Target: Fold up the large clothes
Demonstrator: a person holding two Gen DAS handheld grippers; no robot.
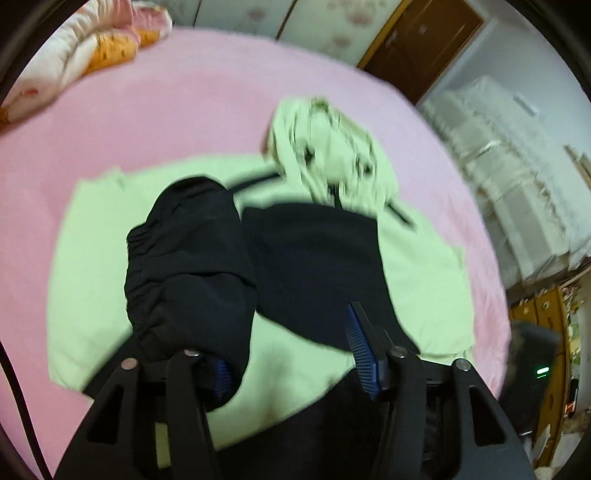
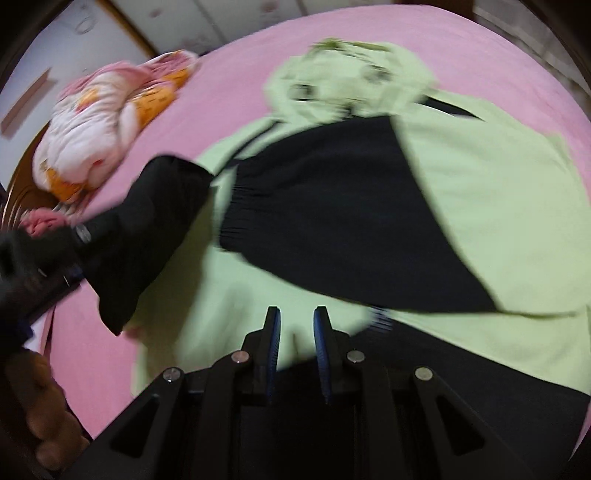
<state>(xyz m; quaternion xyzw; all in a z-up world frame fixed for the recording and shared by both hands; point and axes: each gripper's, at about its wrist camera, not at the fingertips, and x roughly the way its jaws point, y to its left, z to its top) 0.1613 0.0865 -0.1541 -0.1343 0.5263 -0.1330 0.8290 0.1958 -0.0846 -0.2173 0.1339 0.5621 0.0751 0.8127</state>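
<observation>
A light green hoodie (image 1: 92, 258) (image 2: 480, 206) with black sleeves lies spread on the pink bed (image 1: 184, 110) (image 2: 406, 29), its hood (image 1: 332, 147) (image 2: 351, 77) bunched at the far end. One black sleeve (image 1: 317, 266) (image 2: 332, 206) lies folded across the body. The other black sleeve (image 1: 188, 258) (image 2: 155, 229) is lifted and hangs over one finger of my left gripper (image 1: 295, 306) (image 2: 37, 266), whose jaws stand wide apart; the other blue pad (image 1: 360, 350) is bare. My right gripper (image 2: 296, 312) hovers over the hoodie's near hem with a narrow gap and nothing between its pads.
A pink, white and orange quilt (image 1: 74, 55) (image 2: 96, 122) is heaped at the bed's far corner. A brown door (image 1: 417, 48), white lace-covered furniture (image 1: 498, 166) and a wooden cabinet (image 1: 543, 314) stand beyond the bed's edge. A person's hand (image 2: 37, 406) shows at lower left.
</observation>
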